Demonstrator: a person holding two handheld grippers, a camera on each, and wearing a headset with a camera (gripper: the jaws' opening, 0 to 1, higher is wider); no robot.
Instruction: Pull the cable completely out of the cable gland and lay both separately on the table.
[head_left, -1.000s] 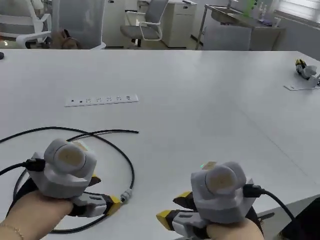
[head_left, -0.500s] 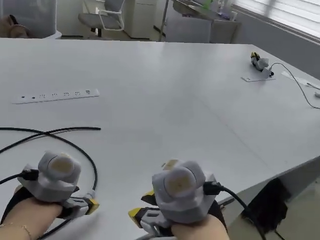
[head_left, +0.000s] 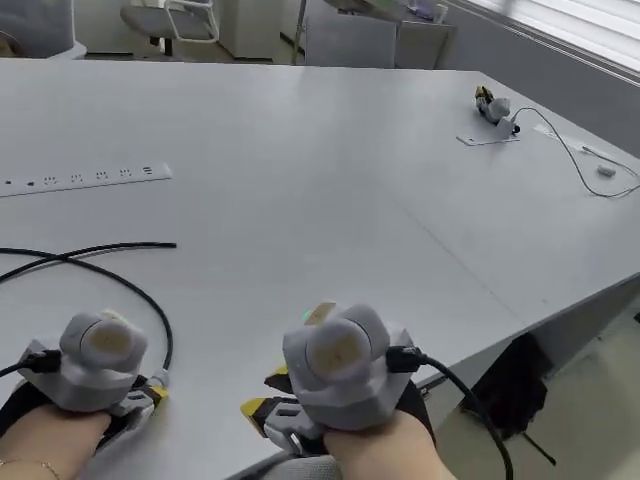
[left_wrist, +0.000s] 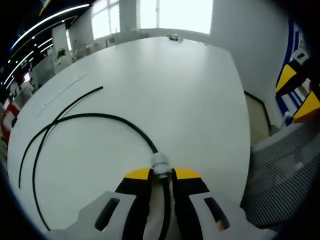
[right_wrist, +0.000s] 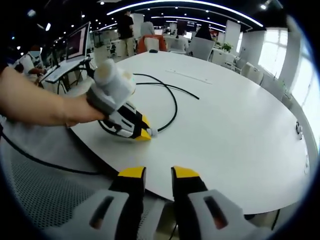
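Landmark for all positions: the cable gland (left_wrist: 159, 163), a small pale fitting lying on the white worktop (head_left: 350, 200) close to its near edge.

Left tool (left_wrist: 161, 175): jaws pressed together on the black cable (left_wrist: 110, 117) directly behind the cable gland, which sits at the yellow tips. The cable is seated in the gland, not withdrawn.

Cable: it leaves the front of the gland, curves away from it in a wide loop across the worktop and crosses a second run of itself well beyond the gland. One free end lies on the worktop, well apart from the gland.

Right tool (right_wrist: 152, 175): jaws slightly spread, with nothing between them. It is held to the side of the gland, apart from it, at the worktop edge, with its tips pointing toward the gland.

Power strip (head_left: 85, 178): flat on the worktop, far beyond the gland, past the cable loop.

Small yellow-and-black device (head_left: 490, 104): far corner, well apart from the gland; its type cannot be determined.
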